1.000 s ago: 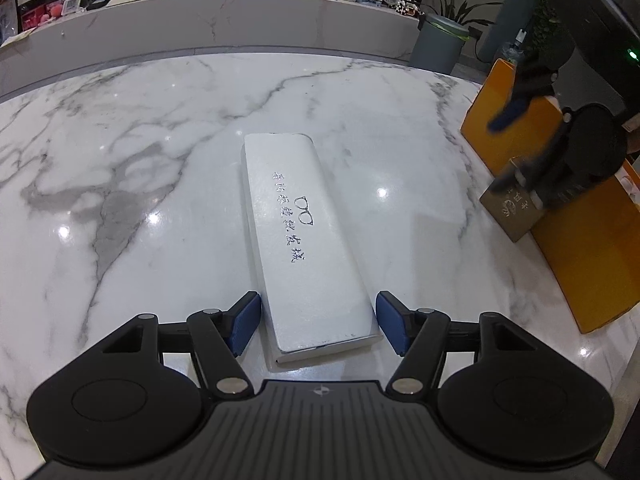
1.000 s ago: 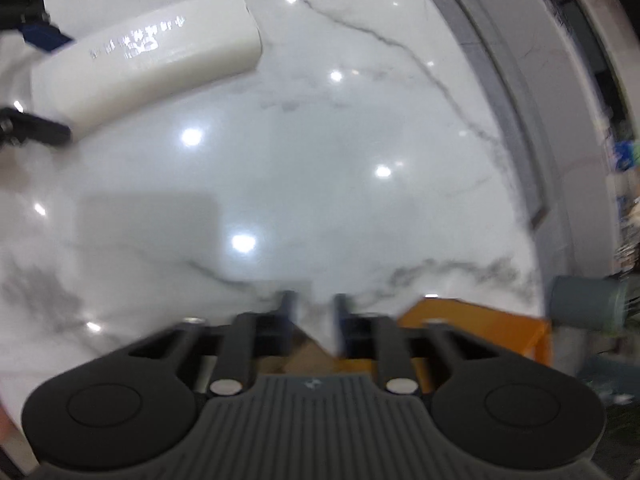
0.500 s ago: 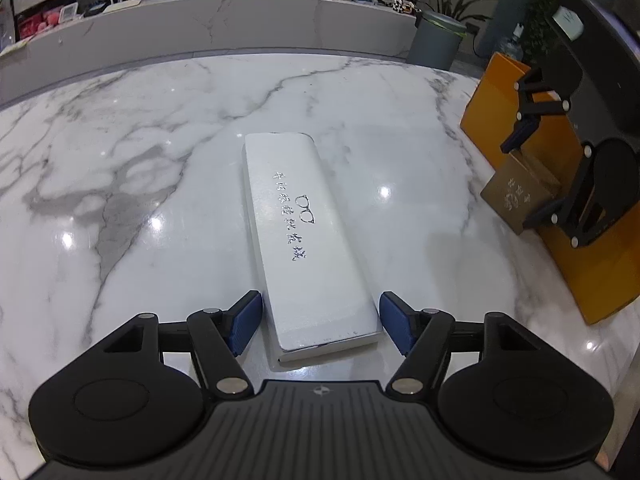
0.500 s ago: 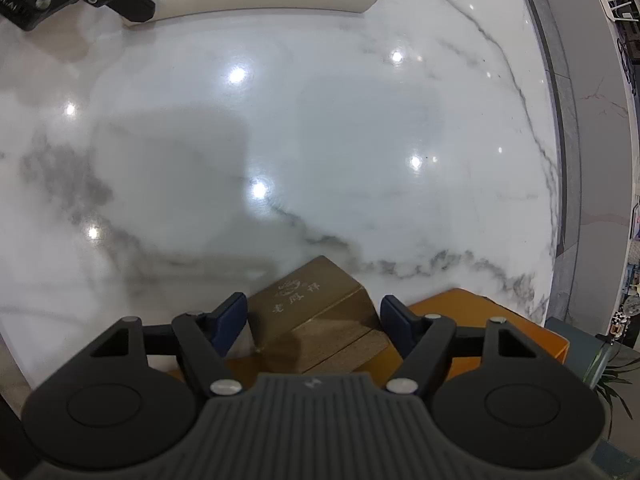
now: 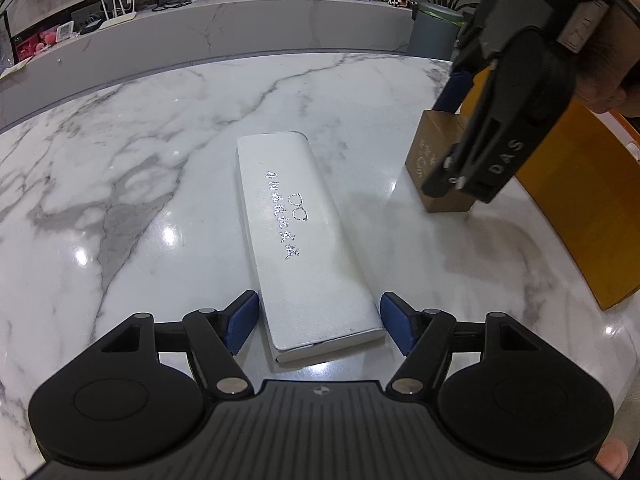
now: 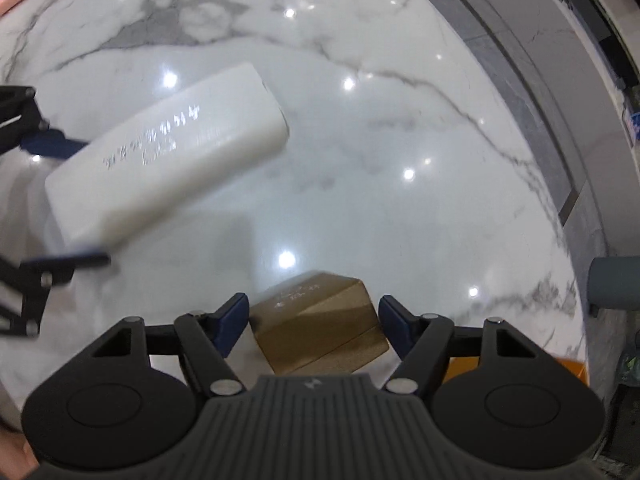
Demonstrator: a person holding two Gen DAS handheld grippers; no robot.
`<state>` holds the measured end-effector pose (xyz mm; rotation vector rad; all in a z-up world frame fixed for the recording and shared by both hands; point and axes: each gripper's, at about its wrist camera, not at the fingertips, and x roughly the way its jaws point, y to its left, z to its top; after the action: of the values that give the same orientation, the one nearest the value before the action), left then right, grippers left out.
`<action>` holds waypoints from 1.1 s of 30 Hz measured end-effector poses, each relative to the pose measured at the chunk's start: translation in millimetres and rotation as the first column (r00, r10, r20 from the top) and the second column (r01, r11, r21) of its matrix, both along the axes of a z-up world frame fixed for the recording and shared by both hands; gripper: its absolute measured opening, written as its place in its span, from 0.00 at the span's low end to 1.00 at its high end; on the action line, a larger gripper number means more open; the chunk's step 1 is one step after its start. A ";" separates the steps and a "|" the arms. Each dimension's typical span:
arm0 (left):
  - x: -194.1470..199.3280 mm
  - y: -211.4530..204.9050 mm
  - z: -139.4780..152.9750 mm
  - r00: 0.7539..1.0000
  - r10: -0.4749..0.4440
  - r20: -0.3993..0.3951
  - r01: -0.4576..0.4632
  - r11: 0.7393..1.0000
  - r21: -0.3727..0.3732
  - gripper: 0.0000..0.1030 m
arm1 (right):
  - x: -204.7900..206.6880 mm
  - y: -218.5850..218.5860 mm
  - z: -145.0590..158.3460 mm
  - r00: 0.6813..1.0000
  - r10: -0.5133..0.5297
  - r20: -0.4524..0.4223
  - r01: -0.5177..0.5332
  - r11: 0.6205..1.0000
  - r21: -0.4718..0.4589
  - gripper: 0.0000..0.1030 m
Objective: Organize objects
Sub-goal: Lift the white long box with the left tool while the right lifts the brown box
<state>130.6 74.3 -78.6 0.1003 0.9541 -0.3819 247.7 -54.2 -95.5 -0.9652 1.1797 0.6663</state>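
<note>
A long white glasses case [image 5: 304, 240] with silver lettering lies flat on the marble table [image 5: 140, 168]. Its near end sits between the blue pads of my left gripper [image 5: 320, 320], whose jaws are opening, with a slim gap at each side. A small brown cardboard box [image 5: 428, 152] stands on the table to the right of the case. My right gripper [image 5: 452, 140] straddles it from above. In the right wrist view the box [image 6: 316, 312] sits between the pads of that gripper [image 6: 314, 320], which do not press on it. The case [image 6: 168, 152] and left gripper [image 6: 68, 204] show at left.
A large orange box [image 5: 580, 200] stands at the table's right edge, just behind the brown box. A hand [image 5: 608, 60] grips the right tool. Beyond the table run a marble counter [image 5: 240, 28] with small items and a grey bin [image 5: 434, 32].
The right gripper carried the brown box from the orange box onto the table near the case, and its jaws widened off it. The left jaws spread slightly off the case.
</note>
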 end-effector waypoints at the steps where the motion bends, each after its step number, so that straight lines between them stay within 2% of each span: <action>1: -0.4 -1.1 -0.2 1.000 -0.002 0.002 0.002 1.000 0.006 0.78 | -0.5 3.3 -0.8 1.000 -0.002 0.002 0.002 1.000 -0.001 0.69; 7: 4.1 -8.1 4.8 1.000 0.000 -0.005 0.001 0.999 0.054 0.79 | 0.6 0.0 -0.9 1.000 -0.030 -0.002 0.030 0.999 0.021 0.71; 11: 10.5 -11.5 10.3 1.000 0.002 0.025 -0.004 0.999 0.054 0.86 | 10.1 -14.5 1.3 0.986 -0.164 -0.038 0.167 0.982 0.085 0.76; 13: 16.3 -15.9 10.6 0.999 0.001 0.033 -0.003 0.997 0.079 0.87 | 13.8 -22.5 1.0 0.969 -0.240 -0.055 0.245 0.963 0.112 0.77; 16: 24.6 -22.5 8.3 0.999 -0.005 0.041 0.001 0.994 0.108 0.87 | 20.5 -37.2 -2.2 0.927 -0.362 -0.100 0.374 0.911 0.175 0.77; 21: 40.0 -31.9 -2.8 0.999 0.018 0.039 -0.024 0.988 0.155 0.91 | 27.1 -60.7 -11.8 0.774 -0.589 -0.231 0.632 0.733 0.250 0.75; 23: 44.6 -31.0 -4.8 0.998 0.045 0.034 -0.049 0.991 0.125 0.93 | 34.9 -65.2 -16.6 0.720 -0.639 -0.271 0.694 0.676 0.250 0.64; 25: 48.7 -30.3 -4.5 0.998 0.064 0.025 -0.066 0.992 0.109 0.93 | 34.4 -65.7 -16.7 0.703 -0.654 -0.281 0.711 0.657 0.250 0.63; 33: 59.4 -30.4 -3.2 0.995 0.100 0.017 -0.102 0.990 0.096 0.94 | 36.2 -58.0 -14.4 0.686 -0.676 -0.268 0.728 0.631 0.270 0.62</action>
<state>189.9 43.9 -81.8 0.1414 0.9612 -0.2415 283.9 -112.2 -109.9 -0.0847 1.3775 0.2803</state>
